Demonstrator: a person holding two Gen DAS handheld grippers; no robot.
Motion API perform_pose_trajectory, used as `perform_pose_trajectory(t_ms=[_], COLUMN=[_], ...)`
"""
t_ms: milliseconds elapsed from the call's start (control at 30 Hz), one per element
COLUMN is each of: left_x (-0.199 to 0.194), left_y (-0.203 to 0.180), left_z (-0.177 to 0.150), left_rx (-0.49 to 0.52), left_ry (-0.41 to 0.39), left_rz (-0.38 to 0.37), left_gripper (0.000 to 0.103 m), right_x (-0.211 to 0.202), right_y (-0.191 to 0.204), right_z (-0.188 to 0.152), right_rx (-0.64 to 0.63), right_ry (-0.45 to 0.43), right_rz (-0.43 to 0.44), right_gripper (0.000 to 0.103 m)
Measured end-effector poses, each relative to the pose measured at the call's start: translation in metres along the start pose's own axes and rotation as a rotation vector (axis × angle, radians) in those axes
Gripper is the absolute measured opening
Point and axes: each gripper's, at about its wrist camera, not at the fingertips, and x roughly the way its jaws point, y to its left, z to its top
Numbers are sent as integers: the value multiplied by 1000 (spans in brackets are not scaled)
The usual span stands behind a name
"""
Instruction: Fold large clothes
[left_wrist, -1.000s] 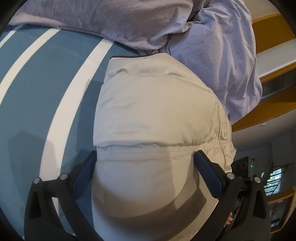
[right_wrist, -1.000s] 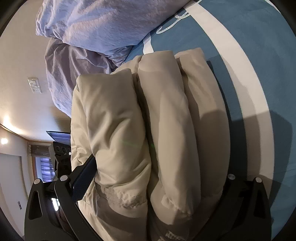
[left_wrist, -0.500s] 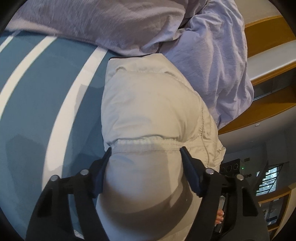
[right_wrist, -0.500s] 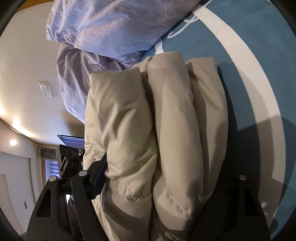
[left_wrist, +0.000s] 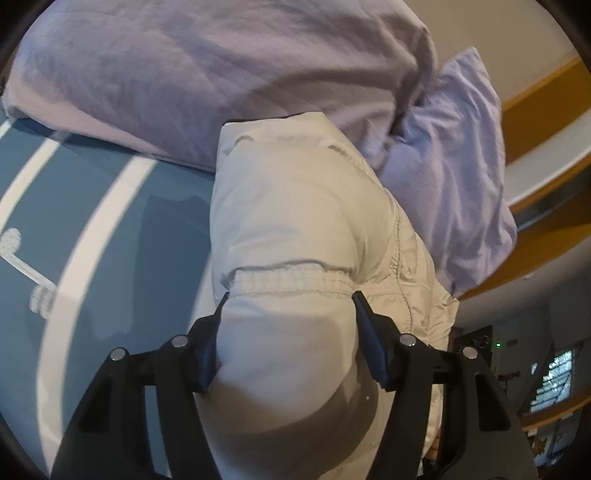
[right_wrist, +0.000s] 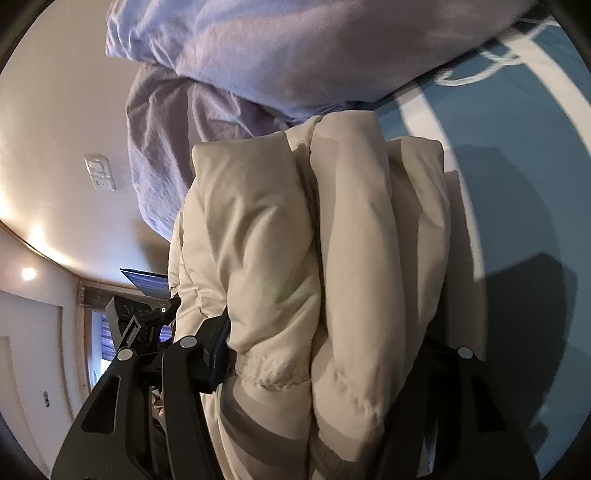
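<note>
The puffy cream quilted jacket (left_wrist: 303, 229), folded into a thick bundle, lay over the teal bedcover w/ white stripes (left_wrist: 74, 221), its far end against the lilac duvet (left_wrist: 221, 74). L gripper (left_wrist: 290, 310) had just been closing — pads pinched the jacket at the elastic hem. R gripper (right_wrist: 332, 332) likewise had been closing; near pad pressed the folded layers (right_wrist: 351, 240), far pad hidden.

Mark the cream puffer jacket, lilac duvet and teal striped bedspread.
cream puffer jacket (left_wrist: 295, 206), left wrist view, upper quilted panel.
lilac duvet (right_wrist: 295, 48), right wrist view, top fold.
teal striped bedspread (left_wrist: 166, 229), left wrist view, teal band beside the jacket.
</note>
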Motion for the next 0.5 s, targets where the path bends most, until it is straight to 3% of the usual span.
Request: perform_pose_trajectory(t_ms=[167,367,500], left_x=[7,14,14], left_y=[14,3,3], left_z=[0,0,-1], left_rx=[-3,44,57], left_ry=[-4,-17,-24], left_rz=[53,108,136], left_gripper=[63,67,69], right_x=[10,2,5], right_y=[-4,-9,-1], right_z=[-1,-5,-4], right_rx=[26,53,51], right_ry=[5,-9,-25], right_rz=[-46,-105,-133], right_gripper=[59,70,72])
